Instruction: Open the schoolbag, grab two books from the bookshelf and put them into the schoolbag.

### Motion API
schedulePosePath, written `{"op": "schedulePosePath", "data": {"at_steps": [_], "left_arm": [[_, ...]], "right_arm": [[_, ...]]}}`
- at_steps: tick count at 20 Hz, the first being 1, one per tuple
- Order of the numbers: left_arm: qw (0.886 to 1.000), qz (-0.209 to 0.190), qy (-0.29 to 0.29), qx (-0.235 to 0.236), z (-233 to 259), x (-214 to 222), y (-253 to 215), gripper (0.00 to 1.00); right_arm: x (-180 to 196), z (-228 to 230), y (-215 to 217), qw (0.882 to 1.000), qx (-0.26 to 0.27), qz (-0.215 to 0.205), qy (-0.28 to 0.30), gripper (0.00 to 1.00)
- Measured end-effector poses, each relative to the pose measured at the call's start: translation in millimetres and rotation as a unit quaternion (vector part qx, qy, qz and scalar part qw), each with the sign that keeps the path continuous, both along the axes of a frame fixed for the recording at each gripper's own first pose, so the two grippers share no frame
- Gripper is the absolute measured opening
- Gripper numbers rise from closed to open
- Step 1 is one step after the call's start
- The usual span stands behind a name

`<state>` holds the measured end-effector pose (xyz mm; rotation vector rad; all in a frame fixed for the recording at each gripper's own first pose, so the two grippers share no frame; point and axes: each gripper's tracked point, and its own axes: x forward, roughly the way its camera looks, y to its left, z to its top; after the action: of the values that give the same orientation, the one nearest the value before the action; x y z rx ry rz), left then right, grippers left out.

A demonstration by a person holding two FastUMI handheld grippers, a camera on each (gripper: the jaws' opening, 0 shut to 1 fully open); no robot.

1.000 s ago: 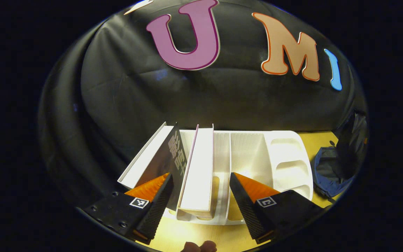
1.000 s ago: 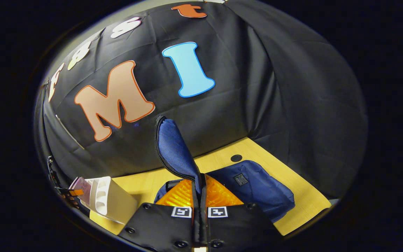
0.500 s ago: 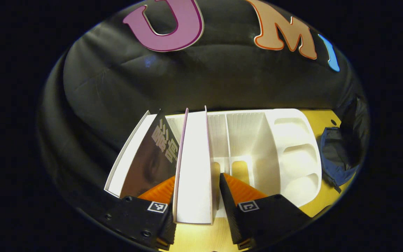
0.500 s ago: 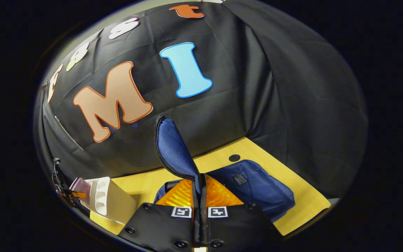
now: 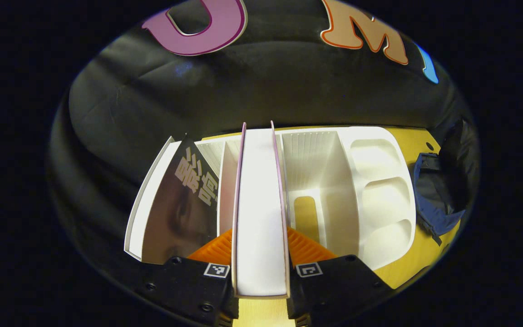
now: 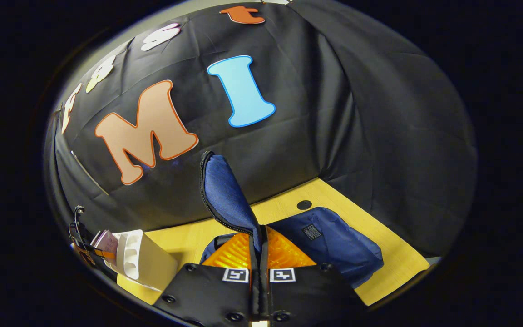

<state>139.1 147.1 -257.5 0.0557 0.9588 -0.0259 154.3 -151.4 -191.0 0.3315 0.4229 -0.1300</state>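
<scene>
An upright book (image 5: 260,213) stands between the left gripper's (image 5: 261,254) fingers.

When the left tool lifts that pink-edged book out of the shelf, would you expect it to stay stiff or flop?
Probably stiff: the pink-edged book stands upright with thick pages between straight covers. Gripped low by the left tool, it may tilt. The dark book beside it already leans.
</scene>
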Motion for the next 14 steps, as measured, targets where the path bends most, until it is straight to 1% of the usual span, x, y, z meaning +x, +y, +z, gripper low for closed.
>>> {"op": "schedulePosePath", "data": {"at_steps": [2, 3, 4, 5, 8, 9, 10, 14], "left_arm": [[1.0, -0.005, 0.001, 0.001, 1, 0, 1, 0.36], [1.0, -0.007, 0.001, 0.002, 3, 0, 1, 0.38], [1.0, -0.007, 0.0, 0.003, 4, 2, 1, 0.38], [1.0, -0.004, -0.003, 0.002, 7, 2, 1, 0.38], [1.0, -0.002, -0.012, 0.001, 14, 8, 0, 0.37], [1.0, -0.001, -0.012, 0.0, 16, 8, 1, 0.39], [1.0, 0.001, -0.013, 0.0, 17, 10, 1, 0.37], [1.0, 0.014, -0.016, -0.011, 20, 8, 1, 0.37]], "right_arm": [[0, 0, -1, 1.0, 0.0, -0.001, 0.0, 0.03], [0, 0, 0, 1.0, -0.001, -0.002, 0.0, 0.03], [0, 0, 0, 1.0, -0.001, -0.003, 0.0, 0.07], [1, 0, -1, 1.0, -0.001, -0.004, 0.0, 0.03], [0, 0, -1, 1.0, 0.0, -0.007, 0.0, 0.03], [0, 0, -2, 1.0, 0.0, -0.008, 0.0, 0.07], [0, 0, -1, 1.0, 0.0, -0.009, 0.0, 0.03], [0, 0, -2, 1.0, 0.002, -0.011, 0.0, 0.03]]}}
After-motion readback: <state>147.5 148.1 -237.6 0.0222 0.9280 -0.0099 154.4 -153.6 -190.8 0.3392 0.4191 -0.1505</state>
